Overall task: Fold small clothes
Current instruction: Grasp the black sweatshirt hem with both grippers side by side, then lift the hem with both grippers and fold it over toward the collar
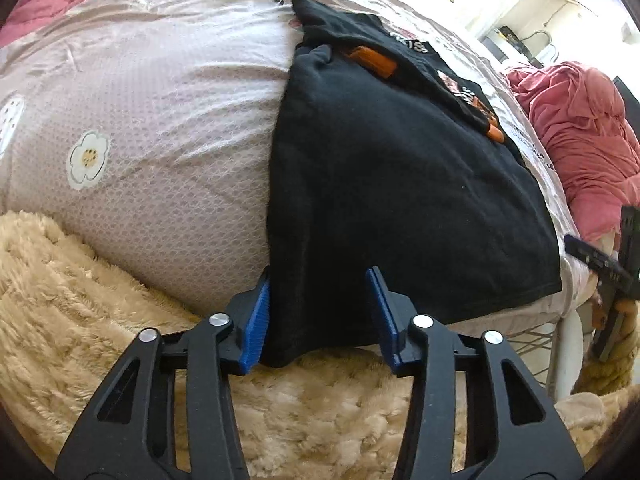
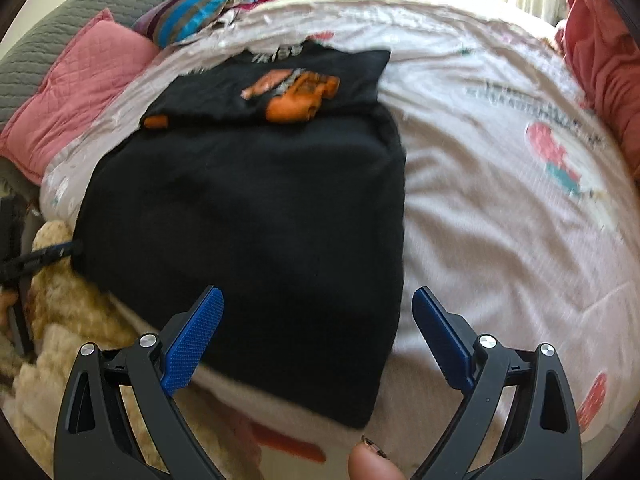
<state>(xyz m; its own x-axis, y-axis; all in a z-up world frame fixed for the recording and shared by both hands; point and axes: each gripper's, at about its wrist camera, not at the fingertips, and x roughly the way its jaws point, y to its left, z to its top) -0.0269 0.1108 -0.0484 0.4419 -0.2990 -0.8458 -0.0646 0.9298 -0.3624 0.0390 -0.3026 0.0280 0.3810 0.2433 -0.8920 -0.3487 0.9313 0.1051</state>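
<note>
A black t-shirt [image 1: 400, 184] with an orange print lies partly folded on a pale bed sheet [image 1: 160, 120]; its lower half is turned up over the printed front. My left gripper [image 1: 320, 300] is open, its blue pads on either side of the shirt's near left corner, which hangs over the bed edge. In the right wrist view the same shirt [image 2: 256, 220] lies ahead. My right gripper [image 2: 316, 320] is open wide above the shirt's near right corner, touching nothing. The right gripper also shows at the right edge of the left wrist view [image 1: 612, 276].
A fluffy cream blanket [image 1: 100, 340] lies under the left gripper at the bed's near edge. Pink pillows [image 2: 80, 88] and a striped cloth [image 2: 200, 4] sit at the bed's far left. A red bedcover [image 1: 580, 140] is heaped beside the bed.
</note>
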